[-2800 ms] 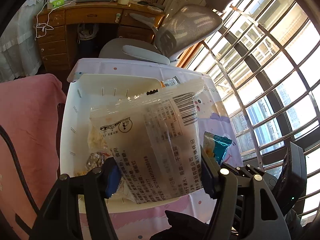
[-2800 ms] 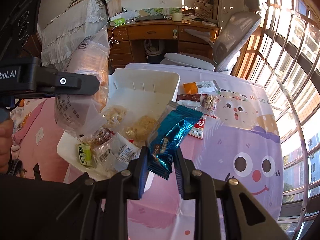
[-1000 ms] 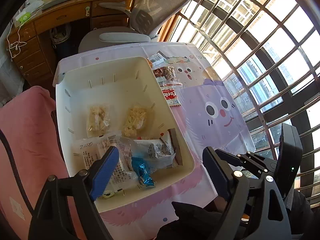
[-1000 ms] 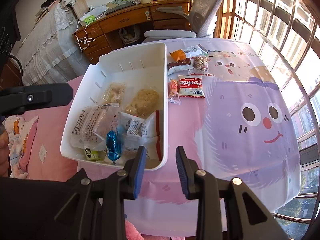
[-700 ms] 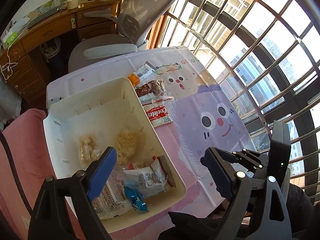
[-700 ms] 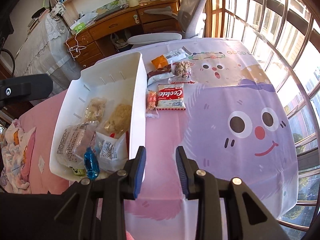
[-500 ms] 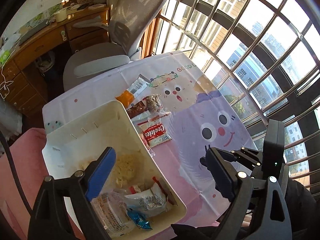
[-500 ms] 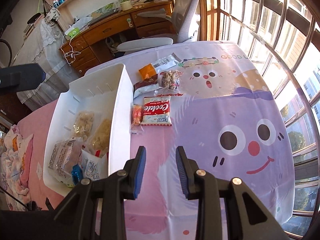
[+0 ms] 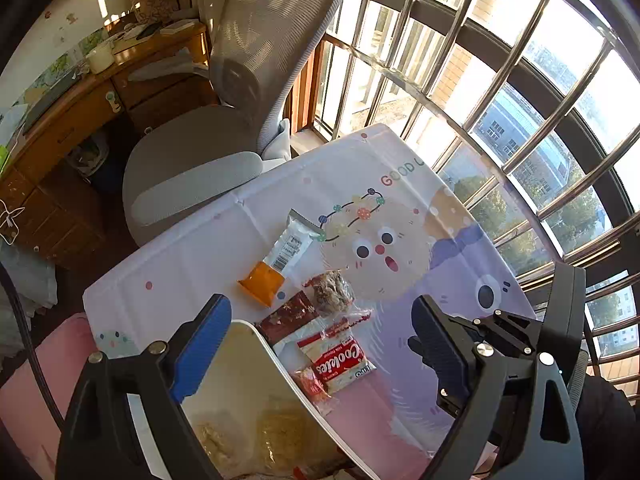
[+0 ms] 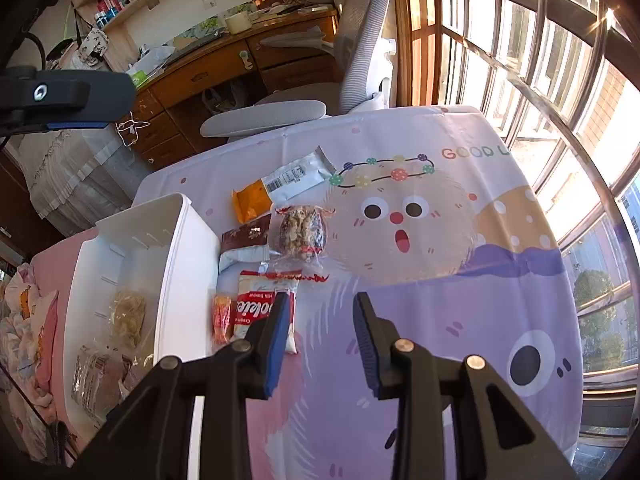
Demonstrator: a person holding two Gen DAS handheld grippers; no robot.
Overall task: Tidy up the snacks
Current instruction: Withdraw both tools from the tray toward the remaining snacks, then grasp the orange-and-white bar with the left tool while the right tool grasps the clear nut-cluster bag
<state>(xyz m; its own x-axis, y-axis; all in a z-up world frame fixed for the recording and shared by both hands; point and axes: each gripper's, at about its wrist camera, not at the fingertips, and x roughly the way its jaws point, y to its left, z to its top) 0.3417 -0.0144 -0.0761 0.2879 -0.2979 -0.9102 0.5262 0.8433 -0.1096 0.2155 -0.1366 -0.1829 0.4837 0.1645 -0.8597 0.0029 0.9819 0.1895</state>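
Snacks (image 10: 267,312) nearer; tongs (image 10: 320,332) now empty

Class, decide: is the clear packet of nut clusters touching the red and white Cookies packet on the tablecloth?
Touching. The right wrist view shows the nut cluster packet with its crimped lower end lying over the top edge of the Cookies packet, no tablecloth showing between them.

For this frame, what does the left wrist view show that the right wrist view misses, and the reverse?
Only the left wrist view shows the open left gripper head-on, hovering above the bin corner. Only the right wrist view shows the open right gripper and the clear printed packets deep in the white plastic bin. Both show the red-and-white Cookies packet, the orange-and-silver sachet and the clear nut-cluster bag on the cartoon tablecloth.
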